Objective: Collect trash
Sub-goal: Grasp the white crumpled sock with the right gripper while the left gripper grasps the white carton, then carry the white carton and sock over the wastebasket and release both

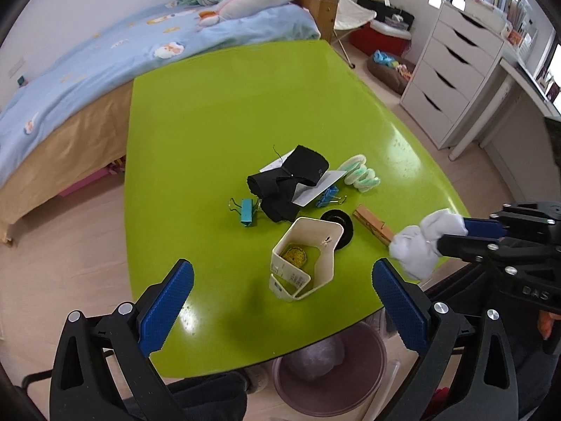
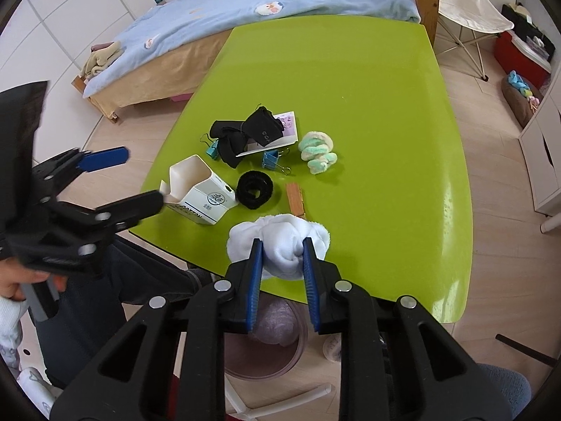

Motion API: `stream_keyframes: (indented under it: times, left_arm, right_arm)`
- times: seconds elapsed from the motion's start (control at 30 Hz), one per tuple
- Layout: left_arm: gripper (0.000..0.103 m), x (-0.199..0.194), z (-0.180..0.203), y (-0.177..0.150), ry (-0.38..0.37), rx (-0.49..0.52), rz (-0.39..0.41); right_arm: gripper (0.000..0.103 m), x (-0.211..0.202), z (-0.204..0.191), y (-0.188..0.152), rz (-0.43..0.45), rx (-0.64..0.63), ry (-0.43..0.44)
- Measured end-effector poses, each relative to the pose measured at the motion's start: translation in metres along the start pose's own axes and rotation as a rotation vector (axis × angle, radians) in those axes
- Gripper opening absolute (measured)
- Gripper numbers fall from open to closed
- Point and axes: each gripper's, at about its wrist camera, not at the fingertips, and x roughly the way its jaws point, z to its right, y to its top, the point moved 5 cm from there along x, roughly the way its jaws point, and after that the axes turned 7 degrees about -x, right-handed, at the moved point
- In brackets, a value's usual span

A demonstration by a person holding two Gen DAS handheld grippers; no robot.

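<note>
The right tongs [image 2: 282, 258] are clamped on a crumpled white tissue wad [image 2: 277, 235], the blue pads pinching it from both sides above the near edge of the glossy lime-green table [image 2: 350, 80]. Directly below them, on the floor under the table edge, stands a round mauve plastic trash bin [image 2: 298, 354] with a pale crumpled bag inside.

The left tongs [image 1: 282, 298] are spread wide with nothing between the pads, hovering over the near part of the table. Just ahead of them, between the fingers' line of sight, lies an open white cardboard carton [image 1: 303, 256] on its side with a yellow round object inside. Beyond the carton sits a black fuzzy hair ring [image 1: 345, 222], and to its right a wooden clothespin [image 1: 373, 224], which ends beside the held tissue wad [image 1: 422, 242].

Farther ahead of both tongs lies a heap of black fabric strips [image 1: 287, 182] over a white card [image 1: 319, 186], with a turquoise binder clip [image 1: 246, 210] on the left and a blue binder clip [image 1: 328, 196] on the right. A pastel green-and-cream spiral hair tie [image 1: 361, 173] rests right of the card.
</note>
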Motion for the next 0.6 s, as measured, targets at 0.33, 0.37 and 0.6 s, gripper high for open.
stream_keyframes:
  times: [0.33, 0.37, 0.6]
  left_arm:
    - [0.093, 0.036, -0.001, -0.003, -0.018, -0.029, -0.067]
    - [0.084, 0.037, 0.0, -0.003, -0.026, -0.03, -0.066]
    - [0.042, 0.039, 0.0, -0.001, -0.044, -0.046, -0.065]
  right_arm:
    - [0.022, 0.003, 0.003, -0.004, -0.008, 0.009, 0.003]
    - [0.022, 0.003, 0.003, -0.004, -0.009, 0.01, 0.004]
    - [0.022, 0.005, 0.003, -0.004, -0.011, 0.011, 0.005]
